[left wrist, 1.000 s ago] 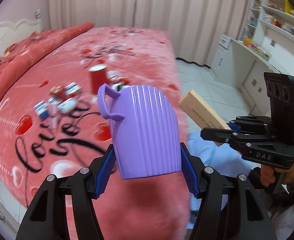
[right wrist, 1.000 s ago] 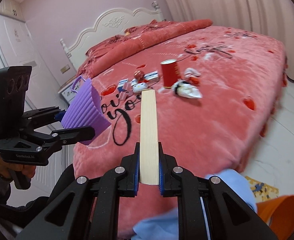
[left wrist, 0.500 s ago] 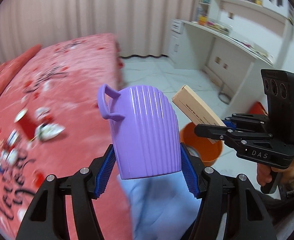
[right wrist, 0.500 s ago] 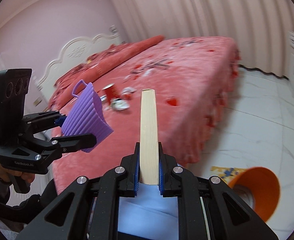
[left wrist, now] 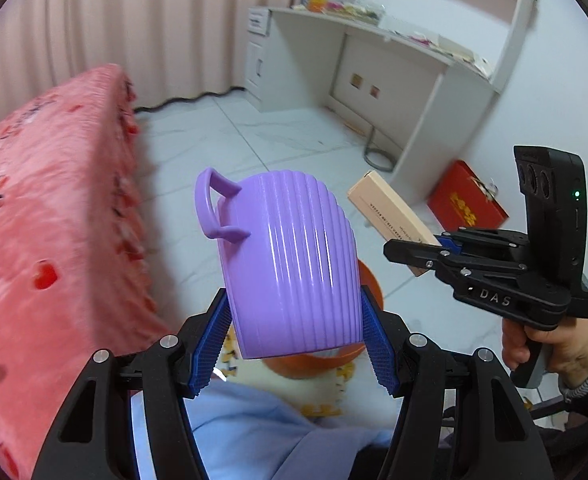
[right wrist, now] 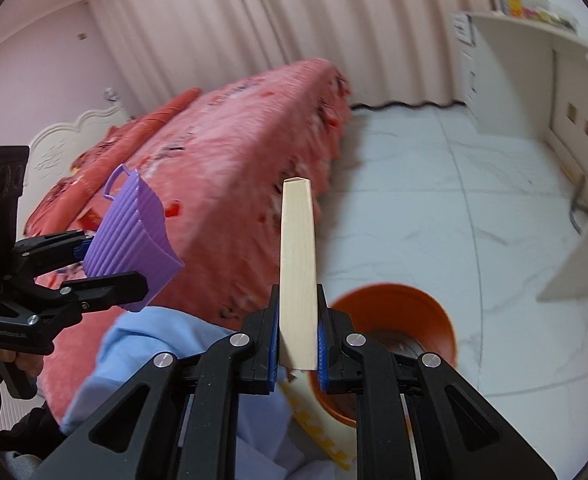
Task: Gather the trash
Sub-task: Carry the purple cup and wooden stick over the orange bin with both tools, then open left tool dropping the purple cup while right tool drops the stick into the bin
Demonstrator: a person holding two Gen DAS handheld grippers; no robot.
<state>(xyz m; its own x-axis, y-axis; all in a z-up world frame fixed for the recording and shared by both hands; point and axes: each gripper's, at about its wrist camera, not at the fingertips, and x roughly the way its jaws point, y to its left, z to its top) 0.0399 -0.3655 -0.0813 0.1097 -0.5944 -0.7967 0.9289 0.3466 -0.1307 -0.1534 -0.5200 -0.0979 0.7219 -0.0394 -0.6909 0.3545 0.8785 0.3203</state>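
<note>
My left gripper (left wrist: 296, 338) is shut on a ribbed purple basket (left wrist: 289, 268) with a small handle, held in the air above an orange bin (left wrist: 314, 364) on the floor. It also shows in the right wrist view (right wrist: 133, 236). My right gripper (right wrist: 297, 344) is shut on a long beige cardboard box (right wrist: 298, 256), which points forward and up. The orange bin (right wrist: 406, 312) lies just beyond and to the right of it. In the left wrist view the box (left wrist: 390, 212) and right gripper (left wrist: 418, 250) are at the right.
A red-blanketed bed (right wrist: 213, 152) fills the left. A white desk with shelves (left wrist: 394, 52) stands at the far right, with a red box (left wrist: 466, 204) on the floor beside it. White tile floor (right wrist: 434, 200) lies between. Pale blue cloth (left wrist: 261, 432) is below the grippers.
Both grippers have swung right, away from the bed and its trash, toward the floor. The orange bin now sits directly under the purple basket and near the box.
</note>
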